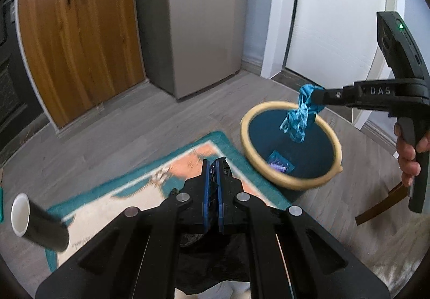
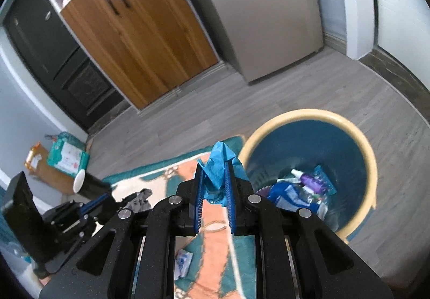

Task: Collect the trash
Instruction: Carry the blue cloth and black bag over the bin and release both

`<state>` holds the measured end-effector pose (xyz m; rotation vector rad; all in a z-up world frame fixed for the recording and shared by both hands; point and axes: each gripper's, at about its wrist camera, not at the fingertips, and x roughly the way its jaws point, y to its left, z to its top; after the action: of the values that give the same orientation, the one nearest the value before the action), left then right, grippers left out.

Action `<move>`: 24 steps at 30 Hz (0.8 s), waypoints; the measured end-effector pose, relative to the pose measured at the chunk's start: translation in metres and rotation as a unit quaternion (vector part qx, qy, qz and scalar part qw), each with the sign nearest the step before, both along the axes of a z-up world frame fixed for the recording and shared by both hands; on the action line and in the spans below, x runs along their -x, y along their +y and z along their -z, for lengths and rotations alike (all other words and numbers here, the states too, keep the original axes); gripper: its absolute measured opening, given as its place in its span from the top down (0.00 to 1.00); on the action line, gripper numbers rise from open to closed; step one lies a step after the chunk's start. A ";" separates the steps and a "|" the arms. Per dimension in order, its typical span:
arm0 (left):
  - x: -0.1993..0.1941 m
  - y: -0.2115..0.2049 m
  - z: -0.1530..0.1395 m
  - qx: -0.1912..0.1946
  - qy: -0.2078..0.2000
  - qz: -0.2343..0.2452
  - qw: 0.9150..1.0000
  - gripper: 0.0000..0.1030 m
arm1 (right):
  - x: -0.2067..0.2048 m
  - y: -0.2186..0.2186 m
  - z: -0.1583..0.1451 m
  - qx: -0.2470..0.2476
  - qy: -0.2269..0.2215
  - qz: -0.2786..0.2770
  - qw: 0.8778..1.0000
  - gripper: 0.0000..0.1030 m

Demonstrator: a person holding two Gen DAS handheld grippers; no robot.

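Blue crumpled plastic [image 2: 219,164], pinched in the right gripper [image 2: 214,186], hangs above the yellow-rimmed bin [image 1: 290,183], while beside the bin the left gripper [image 1: 212,178] is clamped on black film [image 1: 223,164].

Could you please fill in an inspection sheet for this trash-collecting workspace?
Surface: grey wood-look floor with a teal and orange rug.
Job's things: yellow-rimmed bin, already holding bottles and wrappers; crumpled blue plastic hanging above the bin's rim; black bag hanging below the left gripper.
Clutter: black cup lying on its side; white wrapper on the rug; packages by the wall.
Grippers: right gripper has its jaws closed on the blue plastic; left gripper is shut on the black bag.
Cables: nothing seen.
Surroundings: wooden cabinet, grey refrigerator, white door.
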<state>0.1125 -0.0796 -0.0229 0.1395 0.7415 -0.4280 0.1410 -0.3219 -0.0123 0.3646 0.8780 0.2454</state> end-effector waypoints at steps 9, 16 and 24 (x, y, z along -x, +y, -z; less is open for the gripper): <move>-0.018 -0.067 -0.002 0.021 -0.001 0.056 0.998 0.96 | 0.001 -0.076 -0.017 0.062 -0.031 0.065 0.996 0.84; -0.028 -0.114 0.005 0.041 0.000 0.090 0.995 0.96 | -0.005 -0.119 0.018 0.027 0.024 0.106 0.994 0.84; -0.045 -0.144 0.031 0.046 0.014 0.099 0.994 0.96 | -0.020 -0.097 0.057 0.053 0.084 0.082 0.992 0.84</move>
<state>0.1574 -0.2238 -0.0543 0.1219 0.7370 -0.6538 0.1606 -0.4193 -0.0689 0.3606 1.0157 0.0155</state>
